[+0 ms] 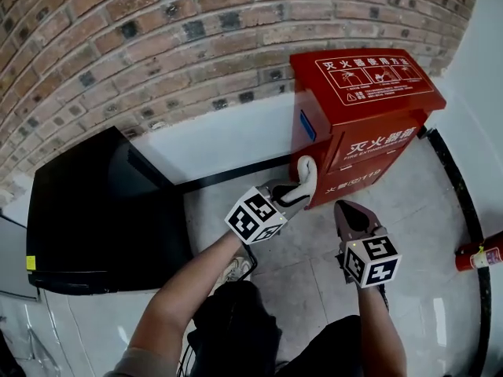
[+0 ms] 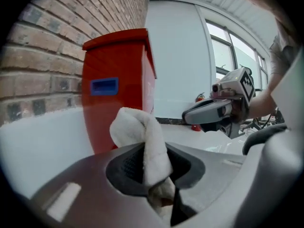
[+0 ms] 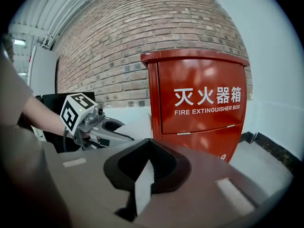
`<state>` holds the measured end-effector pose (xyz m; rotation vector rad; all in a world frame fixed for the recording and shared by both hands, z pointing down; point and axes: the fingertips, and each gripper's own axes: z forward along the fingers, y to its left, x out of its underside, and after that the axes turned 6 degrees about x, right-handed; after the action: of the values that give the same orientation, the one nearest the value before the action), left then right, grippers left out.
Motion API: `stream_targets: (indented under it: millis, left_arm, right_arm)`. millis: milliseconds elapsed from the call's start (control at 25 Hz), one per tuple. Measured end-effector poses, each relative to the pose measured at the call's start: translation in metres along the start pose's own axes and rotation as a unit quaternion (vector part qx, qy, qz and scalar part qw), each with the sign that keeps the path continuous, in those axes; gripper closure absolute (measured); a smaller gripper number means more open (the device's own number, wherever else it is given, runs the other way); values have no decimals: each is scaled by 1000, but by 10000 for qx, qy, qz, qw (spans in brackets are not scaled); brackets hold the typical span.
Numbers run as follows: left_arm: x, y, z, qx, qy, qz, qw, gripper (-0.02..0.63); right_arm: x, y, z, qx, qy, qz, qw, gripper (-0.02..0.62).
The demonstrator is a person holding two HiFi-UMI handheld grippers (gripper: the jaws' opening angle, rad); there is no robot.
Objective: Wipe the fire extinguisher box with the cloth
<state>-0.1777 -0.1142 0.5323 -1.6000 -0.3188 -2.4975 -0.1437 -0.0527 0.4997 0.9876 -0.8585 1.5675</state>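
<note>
The red fire extinguisher box (image 1: 357,112) stands on the floor against the brick wall, its front printed with white lettering (image 3: 204,99). My left gripper (image 1: 299,188) is shut on a white cloth (image 1: 306,171), which bulges out past the jaws (image 2: 137,132). The cloth sits at the box's lower left front edge (image 2: 118,89); I cannot tell whether it touches. My right gripper (image 1: 347,212) is shut with nothing in it (image 3: 148,167). It points at the box's front from a short way off, to the right of the left gripper.
A black cabinet (image 1: 94,203) stands to the left along the brick wall (image 1: 157,38). A red extinguisher (image 1: 479,254) lies on the tiled floor at the right, beside a black strip (image 1: 465,203) running along the white wall. My legs and a shoe (image 1: 234,269) are below.
</note>
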Motion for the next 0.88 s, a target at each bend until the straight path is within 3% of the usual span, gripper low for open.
stream_targets:
  millis: [200, 480, 720, 880]
  left_arm:
    - [32, 84, -10, -837, -33, -649, 9944, 517]
    - [73, 182, 31, -1693, 297, -874, 9812, 515]
    - [82, 187, 60, -1585, 148, -883, 9833, 515]
    - [75, 158, 59, -1187, 100, -749, 9901, 515]
  right_arm:
    - [0, 5, 24, -56, 19, 55, 10000, 571]
    - [13, 3, 50, -81, 201, 53, 9998, 571]
    - [25, -7, 58, -10, 330, 36, 9994, 571]
    - [35, -6, 55, 21, 355, 129, 9993, 571]
